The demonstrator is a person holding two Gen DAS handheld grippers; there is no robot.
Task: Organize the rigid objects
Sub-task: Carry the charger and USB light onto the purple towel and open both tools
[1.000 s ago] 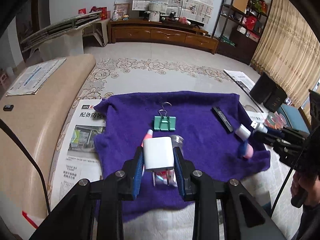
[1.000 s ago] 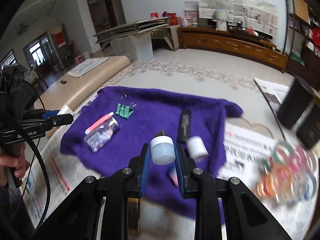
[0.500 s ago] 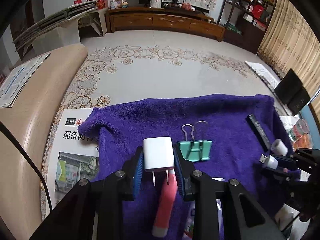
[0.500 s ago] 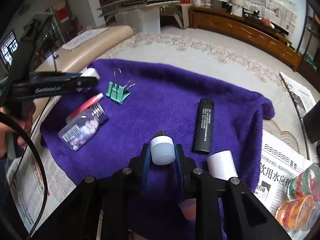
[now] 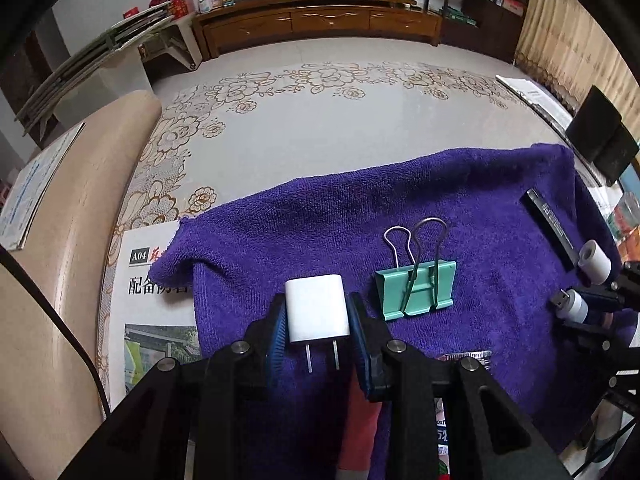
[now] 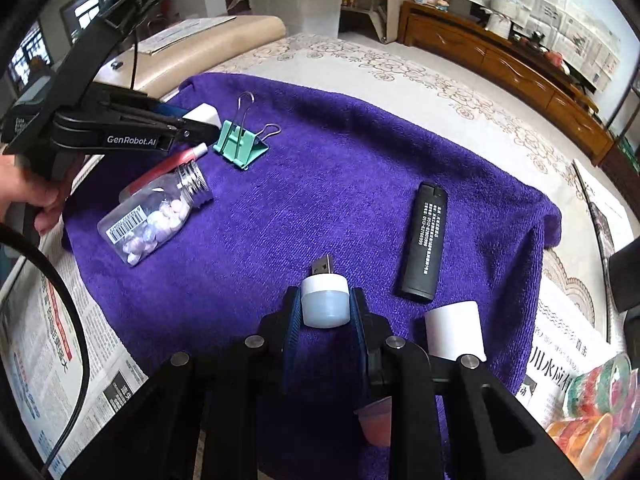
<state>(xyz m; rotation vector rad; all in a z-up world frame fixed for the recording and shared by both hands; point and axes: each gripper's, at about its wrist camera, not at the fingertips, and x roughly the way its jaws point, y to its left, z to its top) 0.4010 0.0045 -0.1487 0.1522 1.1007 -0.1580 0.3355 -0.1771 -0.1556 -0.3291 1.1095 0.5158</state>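
My left gripper is shut on a white plug charger, held above the left part of a purple towel. It also shows in the right wrist view. My right gripper is shut on a small white USB lamp over the towel's near right side. A green binder clip, a clear pill bottle, a pink tube, a black lighter and a white roll lie on the towel.
Newspaper sheets lie under and around the towel. Coloured tape rolls sit at the right. A beige cushion runs along the left. Black boxes stand at the far right. Patterned floor lies beyond.
My left gripper has moved forward and lower over the towel with the charger; the binder clip now sits to its right. My right gripper moved forward and lower with the USB lamp.
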